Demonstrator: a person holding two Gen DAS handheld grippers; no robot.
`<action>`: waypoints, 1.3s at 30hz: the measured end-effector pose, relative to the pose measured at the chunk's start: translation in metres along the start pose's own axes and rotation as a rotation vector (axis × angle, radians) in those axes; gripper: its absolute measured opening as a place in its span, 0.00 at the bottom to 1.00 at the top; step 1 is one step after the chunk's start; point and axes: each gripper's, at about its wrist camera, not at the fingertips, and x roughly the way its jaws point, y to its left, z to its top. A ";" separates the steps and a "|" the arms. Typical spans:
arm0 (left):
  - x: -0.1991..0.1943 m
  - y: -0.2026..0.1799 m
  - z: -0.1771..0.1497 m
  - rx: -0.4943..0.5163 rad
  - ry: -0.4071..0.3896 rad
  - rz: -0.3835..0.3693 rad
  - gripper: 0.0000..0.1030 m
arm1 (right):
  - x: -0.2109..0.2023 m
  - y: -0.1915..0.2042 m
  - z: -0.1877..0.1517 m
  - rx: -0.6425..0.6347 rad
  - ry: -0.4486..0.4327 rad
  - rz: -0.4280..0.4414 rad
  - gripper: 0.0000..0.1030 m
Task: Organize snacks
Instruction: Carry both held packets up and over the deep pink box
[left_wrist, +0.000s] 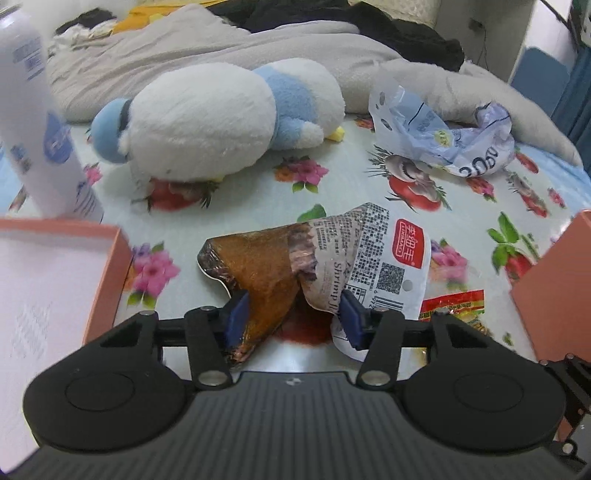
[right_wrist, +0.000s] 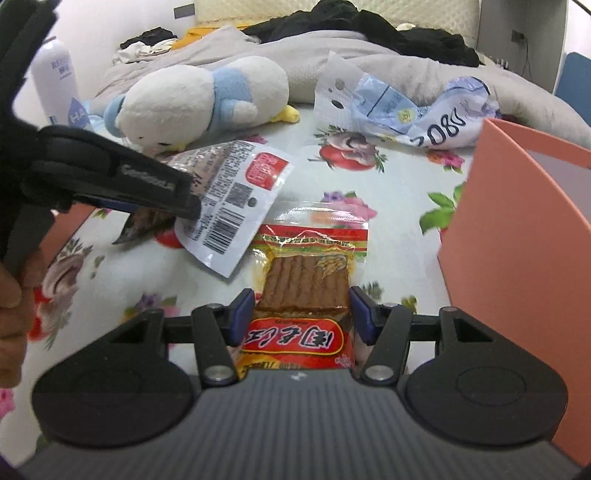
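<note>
The shrimp snack packet sits crumpled between the left gripper pads, which look closed on its folds; it is light, crinkly film, best pinched at the seam. The red tofu packet, flat and slippery, lies between the right gripper's half-open pads, with an orange box just to their right.

Both grippers shared one build. The left gripper had blue pads on black linkage arms pinned with silver rivets, two round black housings and a ribbed grey body — a small white mark at its centre. The right gripper matched it. A bare-skinned hand showed at the frame's edge — fingers blurred.
</note>
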 end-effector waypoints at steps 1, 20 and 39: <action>-0.006 0.001 -0.004 -0.015 0.001 -0.006 0.56 | -0.005 0.000 -0.002 -0.004 0.004 0.004 0.56; -0.152 -0.009 -0.084 -0.097 -0.078 -0.057 0.56 | -0.109 -0.001 -0.047 0.014 -0.038 0.078 0.56; -0.283 -0.014 -0.130 -0.101 -0.181 -0.058 0.56 | -0.250 -0.025 -0.062 0.109 -0.211 0.077 0.56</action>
